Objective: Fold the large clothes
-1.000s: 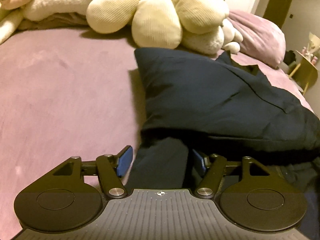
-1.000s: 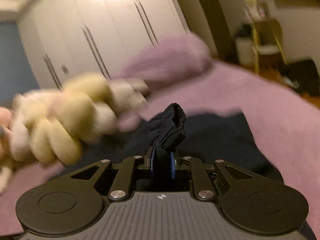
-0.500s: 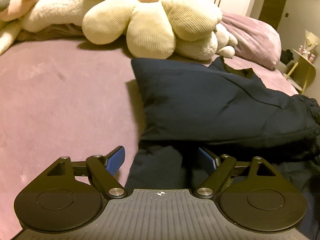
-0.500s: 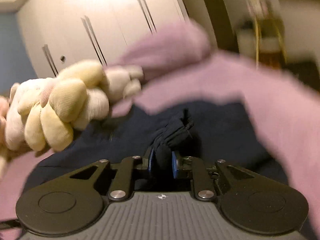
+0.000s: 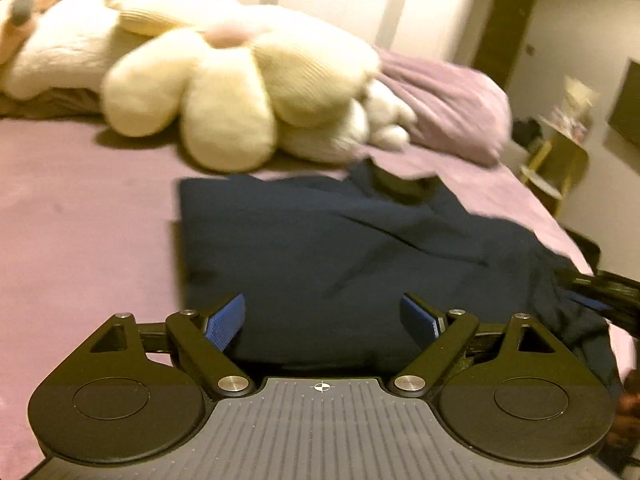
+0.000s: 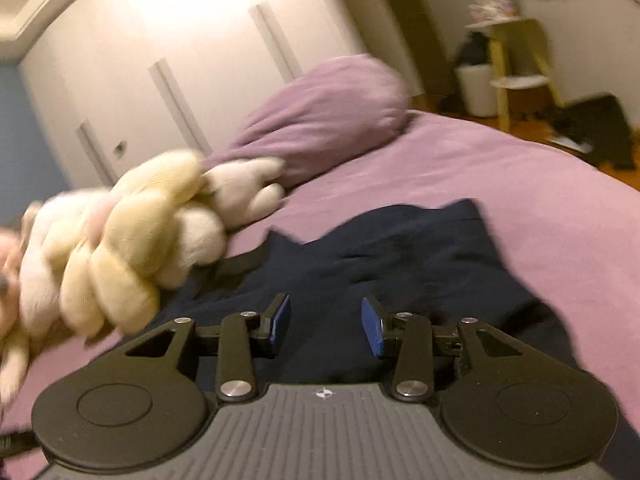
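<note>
Both the left tongs (image 5: 322,318) and right tongs (image 6: 326,322) gape apart, empty, above a folded navy garment (image 5: 320,248) on the purple bed (image 5: 80,208).

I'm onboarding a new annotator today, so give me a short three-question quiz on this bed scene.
1. True or false: the right gripper is clamped on the navy garment.
2. Which lies nearest the garment's far edge? A) flower-shaped plush cushion B) yellow side table C) white wardrobe
3. Fill in: the left gripper's jaws are ____.

Key
1. False: its blue pads stand apart, nothing between them.
2. A
3. open
</note>
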Demonstrator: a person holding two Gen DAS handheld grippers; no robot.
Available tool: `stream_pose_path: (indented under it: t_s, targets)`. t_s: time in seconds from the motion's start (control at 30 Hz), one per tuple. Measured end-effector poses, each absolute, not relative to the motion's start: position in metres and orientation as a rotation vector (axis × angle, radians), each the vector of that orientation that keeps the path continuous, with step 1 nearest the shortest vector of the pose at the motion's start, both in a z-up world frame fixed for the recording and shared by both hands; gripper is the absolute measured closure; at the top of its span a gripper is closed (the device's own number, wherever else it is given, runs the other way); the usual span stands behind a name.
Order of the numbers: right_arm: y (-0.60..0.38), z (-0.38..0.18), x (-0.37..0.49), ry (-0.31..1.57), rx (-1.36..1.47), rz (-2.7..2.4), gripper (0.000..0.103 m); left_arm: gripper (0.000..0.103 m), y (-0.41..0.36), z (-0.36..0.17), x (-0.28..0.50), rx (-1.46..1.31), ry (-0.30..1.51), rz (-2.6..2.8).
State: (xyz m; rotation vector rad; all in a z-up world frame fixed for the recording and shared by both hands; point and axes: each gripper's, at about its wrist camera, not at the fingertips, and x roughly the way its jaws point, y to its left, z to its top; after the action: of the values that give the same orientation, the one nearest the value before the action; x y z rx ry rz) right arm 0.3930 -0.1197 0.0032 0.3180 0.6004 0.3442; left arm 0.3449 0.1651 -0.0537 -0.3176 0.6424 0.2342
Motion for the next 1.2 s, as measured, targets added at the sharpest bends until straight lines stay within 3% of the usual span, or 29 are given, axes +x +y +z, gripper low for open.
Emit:
stream_pose_path:
  t_s: [0.2, 0.33, 0.53, 0.63, 0.73, 0.8, 0.87, 1.07, 1.2]
  targets:
    - [-0.066, -0.050, 0.417, 0.854, 0.158, 0.426, 0.063, 0.014, 0.167, -0.078, 0.324, -0.277, 0.702, 0.299]
    - [-0.063, -0.055, 0.400, 0.738, 0.086, 0.452, 0.063, 0.017, 0.180, -0.086, 0.303, -0.357, 0.735, 0.291]
    - [-0.078, -0.052, 0.406, 0.766, 0.258, 0.423, 0.063, 0.017, 0.174, -0.088, 0.326, -0.162, 0.739, 0.349]
    - [-0.083, -0.042, 0.408, 0.776, 0.325, 0.421, 0.063, 0.027, 0.192, -0.102, 0.340, -0.123, 0.786, 0.472]
    - [-0.094, -0.032, 0.406, 0.758, 0.343, 0.410, 0.063, 0.022, 0.227, -0.105, 0.334, -0.237, 0.783, 0.551]
    - [-0.100, -0.029, 0.408, 0.766, 0.342, 0.406, 0.063, 0.009, 0.243, -0.104, 0.328, -0.274, 0.774, 0.601]
    - [-0.106, -0.028, 0.412, 0.763, 0.355, 0.407, 0.063, 0.005, 0.252, -0.108, 0.324, -0.301, 0.779, 0.597]
    - [-0.110, -0.051, 0.419, 0.824, 0.330, 0.372, 0.065, 0.006, 0.236, -0.086, 0.313, -0.254, 0.818, 0.530]
    - [-0.114, -0.036, 0.412, 0.788, 0.318, 0.371, 0.065, 0.006, 0.223, -0.052, 0.283, -0.227, 0.705, 0.484]
